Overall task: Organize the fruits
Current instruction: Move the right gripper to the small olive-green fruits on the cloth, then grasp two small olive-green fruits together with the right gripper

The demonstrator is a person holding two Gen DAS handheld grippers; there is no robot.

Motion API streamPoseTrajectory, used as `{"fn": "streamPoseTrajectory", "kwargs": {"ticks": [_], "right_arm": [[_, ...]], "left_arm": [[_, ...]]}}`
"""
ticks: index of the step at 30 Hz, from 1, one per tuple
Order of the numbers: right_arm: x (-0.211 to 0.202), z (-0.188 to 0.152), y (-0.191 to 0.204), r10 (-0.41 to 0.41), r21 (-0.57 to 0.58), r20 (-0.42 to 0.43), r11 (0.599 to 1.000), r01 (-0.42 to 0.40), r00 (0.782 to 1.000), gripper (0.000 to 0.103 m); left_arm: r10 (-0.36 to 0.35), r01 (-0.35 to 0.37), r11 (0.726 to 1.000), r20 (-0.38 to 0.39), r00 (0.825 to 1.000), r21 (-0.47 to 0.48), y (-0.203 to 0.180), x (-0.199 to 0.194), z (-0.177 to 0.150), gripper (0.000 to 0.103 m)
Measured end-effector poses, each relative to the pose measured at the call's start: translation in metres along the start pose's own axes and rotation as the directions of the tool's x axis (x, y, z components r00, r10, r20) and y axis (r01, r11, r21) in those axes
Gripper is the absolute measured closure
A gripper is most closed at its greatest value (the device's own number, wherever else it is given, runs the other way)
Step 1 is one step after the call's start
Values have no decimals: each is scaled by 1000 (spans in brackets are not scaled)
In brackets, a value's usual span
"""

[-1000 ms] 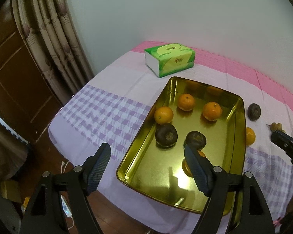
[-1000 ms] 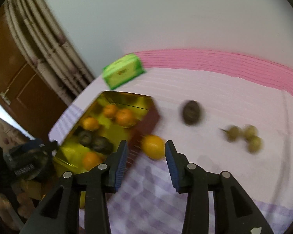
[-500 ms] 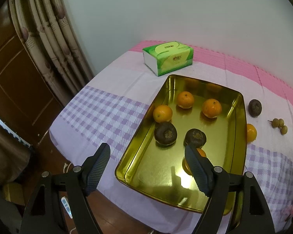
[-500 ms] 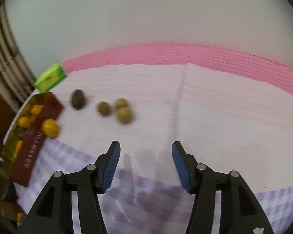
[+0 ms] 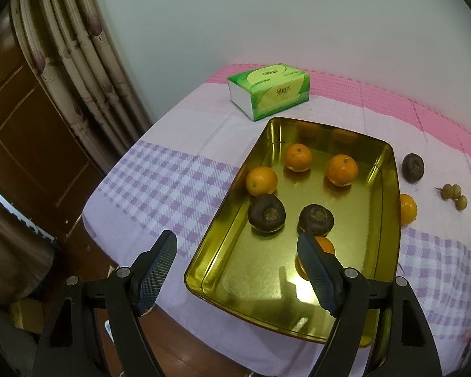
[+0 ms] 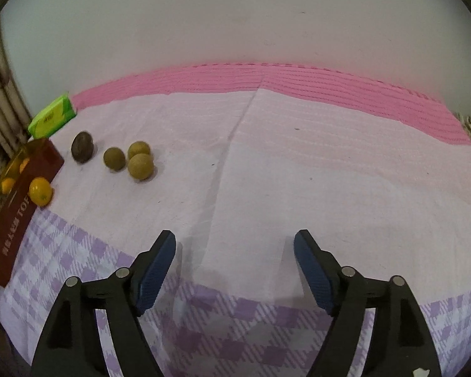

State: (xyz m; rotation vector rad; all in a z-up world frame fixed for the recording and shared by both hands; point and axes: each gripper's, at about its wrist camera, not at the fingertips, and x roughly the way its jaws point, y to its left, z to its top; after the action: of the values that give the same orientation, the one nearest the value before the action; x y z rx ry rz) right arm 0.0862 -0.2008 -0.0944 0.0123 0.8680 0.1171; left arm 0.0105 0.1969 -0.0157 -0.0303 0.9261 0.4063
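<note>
The right gripper has swung away from the gold tray and the orange touching its outer wall; it is now facing bare cloth, its jaws opening with nothing between them. Judged from this, another pick-up is being prepared. Outside the tray are lying that orange, a dark fruit and three small green fruits. The left gripper is hovering over the tray's near end, jaws wide and empty.

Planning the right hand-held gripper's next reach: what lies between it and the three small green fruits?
Only bare tablecloth, as the right wrist view shows. The right hand-held gripper, jaws opening and empty, faces right of the three small green fruits.
</note>
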Motion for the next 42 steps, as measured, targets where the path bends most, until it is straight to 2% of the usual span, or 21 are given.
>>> {"fn": "streamPoseTrajectory", "kwargs": {"ticks": [6,11,16,18,20,22,23,24,25,28,32,35,39,42], "right_arm": [[-5,9,9,119,-11,20,993,-119,993,28],[-4,31,36,195,-125,28,974,-190,980,30],[11,51,62,189,-245,19,953,-179,982,34],[21,57,69,179,-283,-3,943,-172,984,45],[36,61,73,144,-318,-37,936,-148,989,52],[46,65,75,149,-323,-65,932,-162,987,56],[51,65,77,144,-332,-76,929,-161,987,63],[53,66,78,145,-337,-72,928,-160,987,76],[54,69,78,148,-327,-82,930,-167,986,80],[50,67,77,125,-336,-97,930,-151,987,80],[29,47,48,90,-302,-64,947,-106,994,80],[13,31,5,37,-238,-39,970,-46,999,80],[-1,18,-51,-55,-147,-14,988,53,998,80],[-5,9,-76,-87,-108,-16,991,85,996,80]], "left_arm": [[10,-10,1000,3,1000,25,-6,1,-3,23],[14,-14,999,3,1000,47,-11,3,-3,23],[14,-14,999,0,1000,49,-13,3,-4,23],[13,-13,999,-1,1000,49,-13,4,-4,23],[15,-15,999,-2,1000,52,-14,5,-5,23],[15,-15,999,1,1000,53,-14,5,-5,23],[19,-19,998,5,1000,56,-14,5,-6,23],[24,-24,998,8,1000,58,-15,5,-6,23],[28,-29,998,12,1000,63,-16,5,-6,23],[27,-30,996,37,999,82,-17,0,-8,23],[-5,-8,994,121,993,106,-20,-24,-5,23],[-85,63,987,145,986,145,-29,-40,-3,23],[-186,157,962,118,975,225,-48,-48,-4,23],[-253,218,932,90,963,291,-66,-53,-6,23]]}}
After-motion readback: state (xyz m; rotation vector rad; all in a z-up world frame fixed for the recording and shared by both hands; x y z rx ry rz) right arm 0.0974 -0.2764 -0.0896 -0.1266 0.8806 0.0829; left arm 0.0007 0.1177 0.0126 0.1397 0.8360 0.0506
